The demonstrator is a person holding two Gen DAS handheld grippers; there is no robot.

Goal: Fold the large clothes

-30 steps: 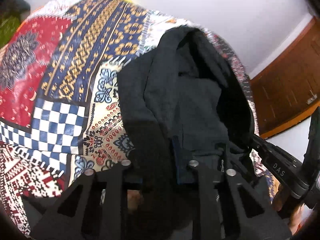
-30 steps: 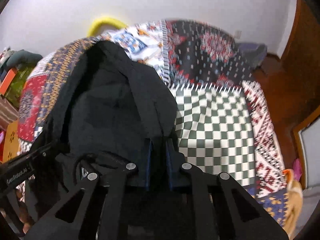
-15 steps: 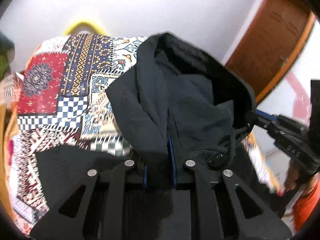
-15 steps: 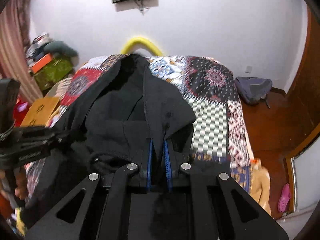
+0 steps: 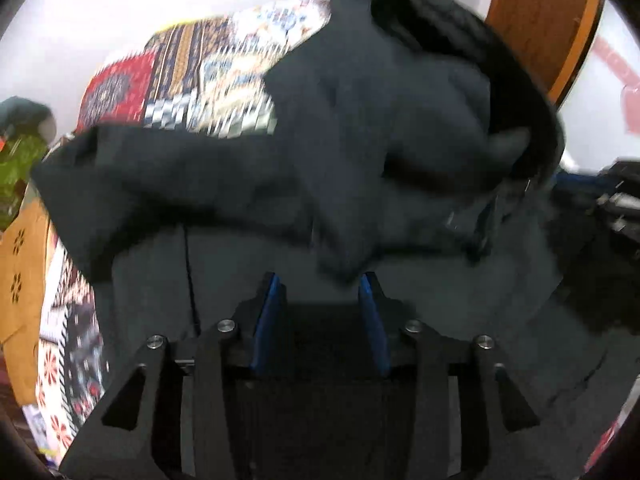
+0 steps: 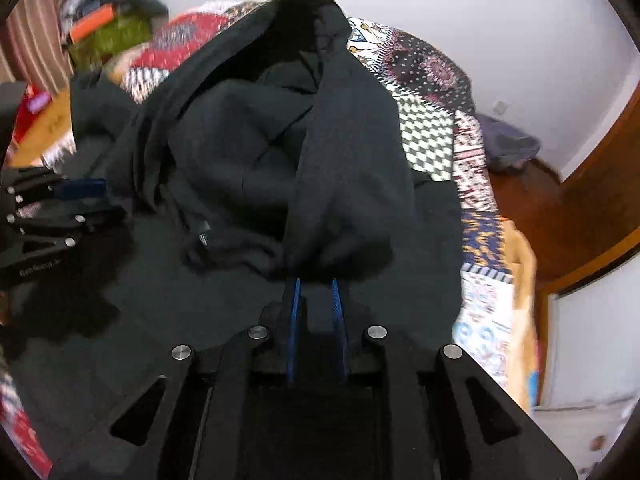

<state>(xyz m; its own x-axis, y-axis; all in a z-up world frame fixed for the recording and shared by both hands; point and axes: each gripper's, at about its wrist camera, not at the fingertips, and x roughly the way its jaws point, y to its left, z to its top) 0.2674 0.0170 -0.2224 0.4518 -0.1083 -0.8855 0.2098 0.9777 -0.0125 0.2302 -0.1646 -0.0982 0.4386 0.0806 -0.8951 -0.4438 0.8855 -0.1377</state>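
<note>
The black hooded garment (image 5: pixel 360 152) lies heaped on the bed, its hood end folded back over its own body, which spreads flat beneath both grippers. Under it is a patchwork bedspread (image 6: pixel 432 140) of red, navy, checkered and floral panels, filling the middle of a small room with white walls (image 6: pixel 460 8), a reddish-brown floor and a wooden door (image 5: pixel 536 20). The left gripper (image 5: pixel 320 280) has just been opening: its blue pads (image 5: pixel 267 312) now stand apart, and a fold tip of the dark fabric hangs between them without being pressed, whereas half a second ago they were clamped on the cloth. The right gripper (image 6: pixel 315 282) has its blue pads nearly together, with a bunched fold of the garment at their tips; it appears to be pinching that fold, as it did in the earlier frames. Compared with a second ago, the hood has been carried over from the far part of the bed toward the near edge, so more of the bedspread shows behind it. Around the bed, a yellow-orange cloth (image 6: pixel 524 280) hangs at the right edge, a grey bag (image 6: pixel 508 144) sits on the floor by the wall, and a pile of green and orange things (image 6: pixel 108 28) stands at the far left. The left gripper's view is blurred.
</note>
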